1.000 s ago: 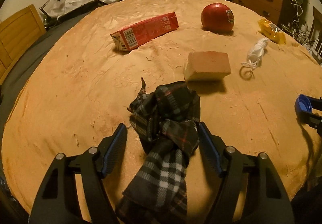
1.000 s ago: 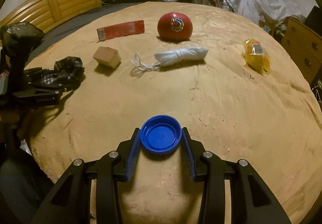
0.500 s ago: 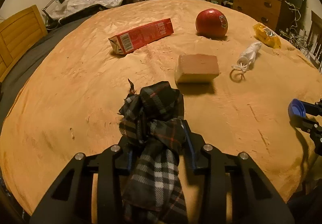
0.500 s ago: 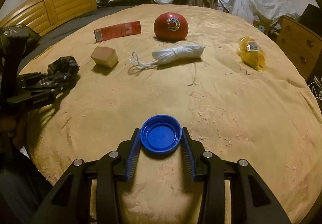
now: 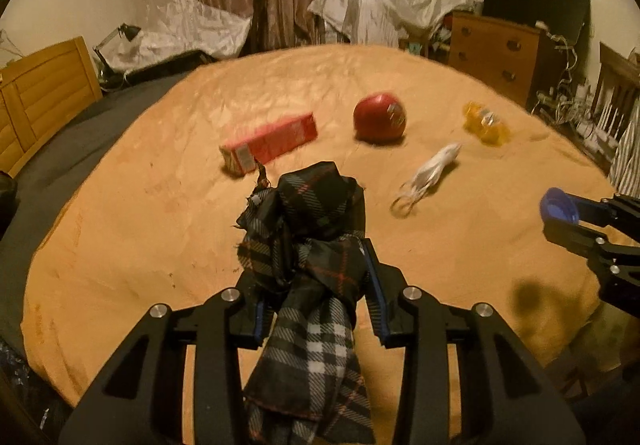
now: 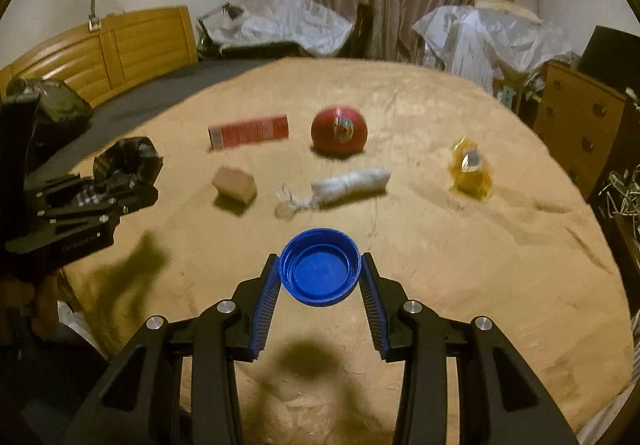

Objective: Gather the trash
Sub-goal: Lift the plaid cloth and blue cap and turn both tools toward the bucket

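Note:
My left gripper [image 5: 316, 293] is shut on a dark plaid cloth [image 5: 316, 213] and holds it above the orange blanket [image 5: 120, 225]; the cloth's tail hangs down between the fingers. My right gripper [image 6: 320, 277] is shut on a blue bottle cap [image 6: 320, 271], which is also off the blanket. A red carton [image 6: 248, 131], a red ball [image 6: 339, 131], a tan block [image 6: 234, 185], a white rolled bundle [image 6: 348, 183] and a yellow wrapper [image 6: 470, 169] lie farther out. In the left wrist view the cloth hides the block.
The blanket covers a bed with a wooden headboard [image 6: 120, 41] at the far left. A wooden dresser [image 5: 492, 49] stands at the right, with cables beside it. Plastic-covered heaps and curtains sit behind the bed. A black bag [image 6: 56, 105] is at the left edge.
The left jaws closed on the plaid cloth and lifted it off the blanket. The right gripper rose with the blue cap still in it. Both views now look higher into the room.

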Demonstrator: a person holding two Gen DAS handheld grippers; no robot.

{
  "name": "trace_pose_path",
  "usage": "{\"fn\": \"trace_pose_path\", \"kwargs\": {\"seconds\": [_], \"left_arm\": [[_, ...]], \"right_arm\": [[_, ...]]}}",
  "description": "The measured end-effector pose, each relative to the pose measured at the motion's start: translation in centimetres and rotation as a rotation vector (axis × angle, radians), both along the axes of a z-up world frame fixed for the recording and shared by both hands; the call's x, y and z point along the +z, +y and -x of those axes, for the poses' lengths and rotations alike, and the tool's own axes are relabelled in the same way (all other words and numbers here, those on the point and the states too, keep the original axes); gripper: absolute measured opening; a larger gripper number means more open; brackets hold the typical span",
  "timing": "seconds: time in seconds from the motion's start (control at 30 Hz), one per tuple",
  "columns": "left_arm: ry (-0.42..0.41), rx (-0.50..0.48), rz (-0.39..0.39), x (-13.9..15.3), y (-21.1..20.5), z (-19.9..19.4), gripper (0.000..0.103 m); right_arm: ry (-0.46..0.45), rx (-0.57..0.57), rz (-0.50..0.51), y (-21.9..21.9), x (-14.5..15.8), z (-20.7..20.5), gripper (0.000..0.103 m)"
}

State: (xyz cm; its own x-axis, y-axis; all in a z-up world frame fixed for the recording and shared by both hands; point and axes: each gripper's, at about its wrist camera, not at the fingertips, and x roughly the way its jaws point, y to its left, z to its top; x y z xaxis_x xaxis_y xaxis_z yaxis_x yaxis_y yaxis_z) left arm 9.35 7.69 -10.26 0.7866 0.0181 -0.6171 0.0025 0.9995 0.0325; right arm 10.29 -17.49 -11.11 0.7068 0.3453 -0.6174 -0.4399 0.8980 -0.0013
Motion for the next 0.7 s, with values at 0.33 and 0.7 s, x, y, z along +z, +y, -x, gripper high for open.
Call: {"fn": "trace_pose_path", "kwargs": {"seconds": [0.33,0.7], "left_arm": [[-0.155,0.024,0.028,6.0,-3.1,3.0,0.037],[-0.271,0.07,0.05,8.6,-5.4,4.9,0.037]], "right_arm": [[-0.164,-0.062,-0.106,-2.1,6.5,4.0,0.041],[-0.283,-0.122,-0.144,-3.7,10.6,8.5,0.041]]}}
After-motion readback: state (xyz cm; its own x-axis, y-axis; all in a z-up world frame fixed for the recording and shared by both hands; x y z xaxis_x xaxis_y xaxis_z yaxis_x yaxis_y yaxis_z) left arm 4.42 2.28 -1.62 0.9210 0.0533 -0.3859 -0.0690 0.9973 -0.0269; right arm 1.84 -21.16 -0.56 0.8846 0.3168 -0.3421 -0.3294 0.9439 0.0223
